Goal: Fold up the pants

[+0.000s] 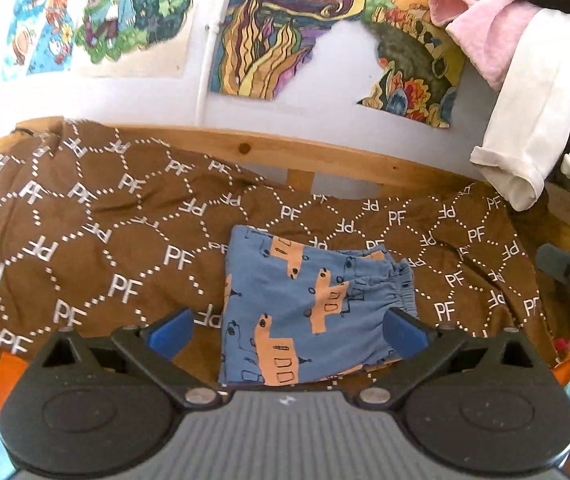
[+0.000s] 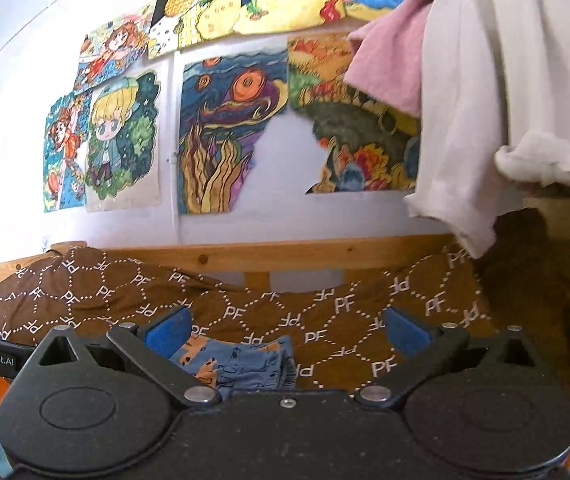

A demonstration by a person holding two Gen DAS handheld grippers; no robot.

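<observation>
while both grippers hang above the bed, the pants (image 1: pixel 309 308) lie folded into a compact blue bundle on the brown bedspread (image 1: pixel 85 240), their orange truck print facing up and the gathered elastic waistband turned toward the right side. from the left wrist view the left gripper (image 1: pixel 291 328) hovers right over that bundle, its two blue-padded fingers (image 1: pixel 171 330) spread wide to either side of the cloth, gripping nothing. whether the pads touch the fabric i cannot tell.

off at the right edge of that same view the tip of the right gripper (image 1: pixel 569 276) pokes in, apart from the pants. in its own camera the right gripper (image 2: pixel 289 330) also stands released, jaws wide and holding nothing, with the pants (image 2: pixel 241 364) low between them, nearer the left finger, mostly hidden behind the gripper body. the bedspread (image 2: pixel 345 312), covered in white dotted hexagons and "pf" letters, stretches back to a wooden bed rail (image 1: pixel 325 156).

behind the rail, bright children's drawings (image 2: pixel 229 136) are stuck on the pale wall. up at the right, a white garment (image 1: pixel 533 120) and a pink cloth (image 1: pixel 481 28) hang down near the corner of the bed.
</observation>
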